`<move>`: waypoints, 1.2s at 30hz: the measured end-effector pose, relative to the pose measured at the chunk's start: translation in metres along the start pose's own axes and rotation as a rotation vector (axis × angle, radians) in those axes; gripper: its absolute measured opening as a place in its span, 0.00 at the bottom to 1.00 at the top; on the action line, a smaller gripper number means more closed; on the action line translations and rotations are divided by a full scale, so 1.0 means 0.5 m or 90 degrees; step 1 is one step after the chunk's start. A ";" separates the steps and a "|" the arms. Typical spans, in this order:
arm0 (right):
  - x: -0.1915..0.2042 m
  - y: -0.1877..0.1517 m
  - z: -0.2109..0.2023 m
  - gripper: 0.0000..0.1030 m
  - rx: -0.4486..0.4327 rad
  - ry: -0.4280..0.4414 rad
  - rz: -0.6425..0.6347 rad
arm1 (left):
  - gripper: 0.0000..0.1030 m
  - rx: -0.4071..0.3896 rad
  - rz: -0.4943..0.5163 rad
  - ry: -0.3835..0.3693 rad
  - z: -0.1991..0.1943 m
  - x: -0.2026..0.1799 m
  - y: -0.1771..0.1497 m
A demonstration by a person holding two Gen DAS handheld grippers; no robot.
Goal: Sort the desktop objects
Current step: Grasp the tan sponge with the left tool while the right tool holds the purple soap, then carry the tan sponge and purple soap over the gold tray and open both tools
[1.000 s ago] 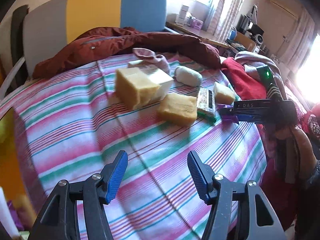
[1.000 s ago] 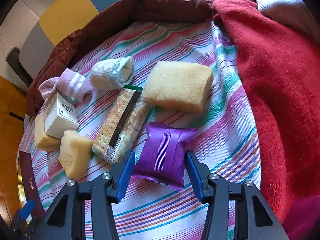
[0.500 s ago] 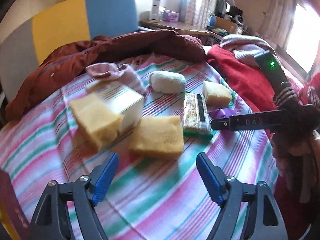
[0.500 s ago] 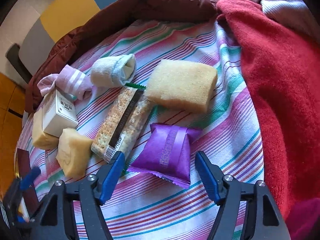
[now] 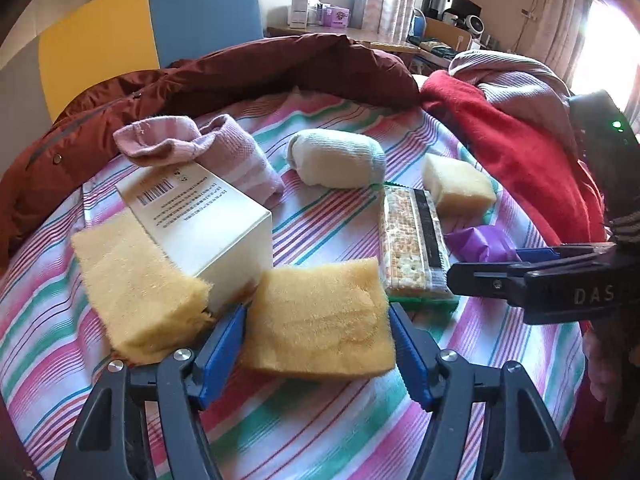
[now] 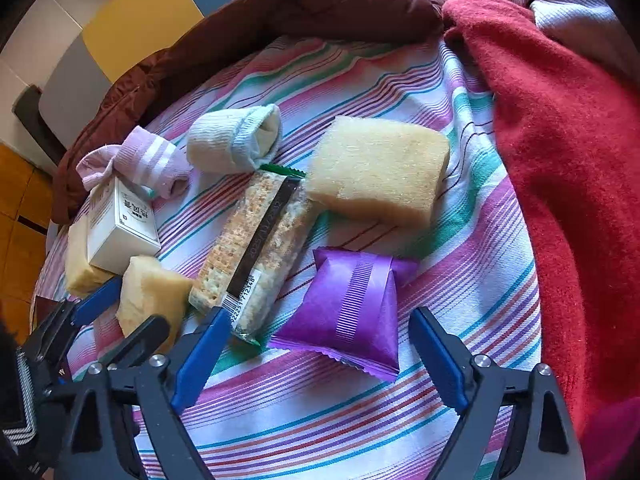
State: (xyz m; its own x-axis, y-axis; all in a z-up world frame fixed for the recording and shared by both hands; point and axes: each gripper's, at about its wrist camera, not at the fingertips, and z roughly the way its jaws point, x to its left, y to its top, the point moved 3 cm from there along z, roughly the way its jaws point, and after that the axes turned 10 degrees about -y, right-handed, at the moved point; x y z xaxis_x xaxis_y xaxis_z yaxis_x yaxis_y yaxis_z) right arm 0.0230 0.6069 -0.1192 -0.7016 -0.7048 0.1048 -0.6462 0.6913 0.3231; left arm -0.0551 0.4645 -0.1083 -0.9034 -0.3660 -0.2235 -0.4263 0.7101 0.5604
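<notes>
L gripper has its fingers spread round the near sponge on the striped cloth, pads just beside its edges; contact can't be told. R gripper is spread wide before the purple packet. Only the R view shows the packet whole; L view shows just a corner behind the cracker pack. White box leans on another sponge.

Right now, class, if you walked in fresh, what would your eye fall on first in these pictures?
The yellow sponge sits right between the blue fingers of the left gripper, nearest that camera. In the right wrist view, the shiny purple packet lies just ahead of the open right gripper, beside the long cracker pack. All rest on a bright striped cloth, with a red blanket heaped along its right edge.
</notes>
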 end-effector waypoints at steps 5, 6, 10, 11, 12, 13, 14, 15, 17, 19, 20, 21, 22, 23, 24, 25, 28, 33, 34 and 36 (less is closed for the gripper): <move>-0.002 -0.003 -0.004 0.80 -0.002 -0.016 -0.007 | 0.66 -0.012 0.005 0.000 0.004 -0.002 -0.011; -0.002 -0.003 -0.006 0.78 -0.007 -0.026 -0.012 | 0.65 -0.014 0.001 -0.003 0.002 -0.001 -0.013; -0.010 -0.001 -0.010 0.55 -0.015 -0.044 -0.010 | 0.62 -0.019 -0.015 -0.008 -0.006 0.004 -0.020; -0.010 0.000 -0.011 0.55 -0.016 -0.044 -0.012 | 0.62 -0.021 -0.019 -0.007 -0.010 0.004 -0.023; -0.009 -0.001 -0.011 0.54 -0.017 -0.047 -0.017 | 0.61 -0.023 -0.024 -0.006 -0.014 0.005 -0.026; -0.006 -0.002 -0.012 0.54 -0.019 -0.052 -0.022 | 0.61 -0.025 -0.032 -0.005 -0.019 0.007 -0.031; -0.004 -0.001 -0.012 0.53 -0.020 -0.055 -0.026 | 0.61 -0.028 -0.039 -0.003 -0.024 0.009 -0.037; -0.004 -0.001 -0.013 0.53 -0.022 -0.054 -0.026 | 0.60 -0.030 -0.046 -0.002 -0.030 0.010 -0.043; -0.004 -0.001 -0.015 0.53 -0.024 -0.048 -0.024 | 0.60 -0.035 -0.061 0.003 -0.044 0.011 -0.059; -0.004 0.000 -0.020 0.53 -0.027 -0.036 -0.022 | 0.60 -0.040 -0.076 0.003 -0.060 0.011 -0.075; -0.005 0.004 -0.022 0.53 -0.029 -0.032 -0.023 | 0.60 -0.043 -0.084 0.001 -0.070 0.011 -0.086; -0.003 0.005 -0.028 0.53 -0.037 -0.027 -0.026 | 0.60 -0.046 -0.088 0.002 -0.076 0.011 -0.095; -0.001 0.005 -0.033 0.53 -0.044 -0.023 -0.029 | 0.60 -0.047 -0.093 0.005 -0.084 0.011 -0.107; -0.004 0.004 -0.040 0.53 -0.051 -0.019 -0.030 | 0.60 -0.050 -0.099 0.005 -0.092 0.011 -0.117; -0.005 0.005 -0.043 0.53 -0.054 -0.018 -0.031 | 0.60 -0.054 -0.109 0.003 -0.103 0.011 -0.127; -0.003 0.008 -0.044 0.53 -0.058 -0.017 -0.029 | 0.60 -0.058 -0.115 0.001 -0.111 0.012 -0.132; -0.006 0.010 -0.057 0.53 -0.074 -0.005 -0.022 | 0.60 -0.078 -0.135 0.000 -0.146 0.015 -0.147; 0.018 0.008 -0.082 0.53 -0.109 0.023 -0.040 | 0.60 -0.113 -0.151 0.032 -0.215 0.024 -0.167; 0.023 0.007 -0.086 0.53 -0.115 0.026 -0.047 | 0.60 -0.122 -0.155 0.041 -0.231 0.027 -0.170; 0.035 0.004 -0.097 0.53 -0.129 0.029 -0.065 | 0.60 -0.140 -0.164 0.064 -0.264 0.033 -0.176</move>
State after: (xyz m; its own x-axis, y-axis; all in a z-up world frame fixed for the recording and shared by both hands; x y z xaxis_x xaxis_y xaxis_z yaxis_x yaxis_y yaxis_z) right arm 0.0240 0.5885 -0.0711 -0.6179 -0.7794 0.1033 -0.6368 0.5732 0.5157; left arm -0.0262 0.3166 -0.0561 -0.7533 -0.5819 -0.3065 -0.6100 0.4441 0.6562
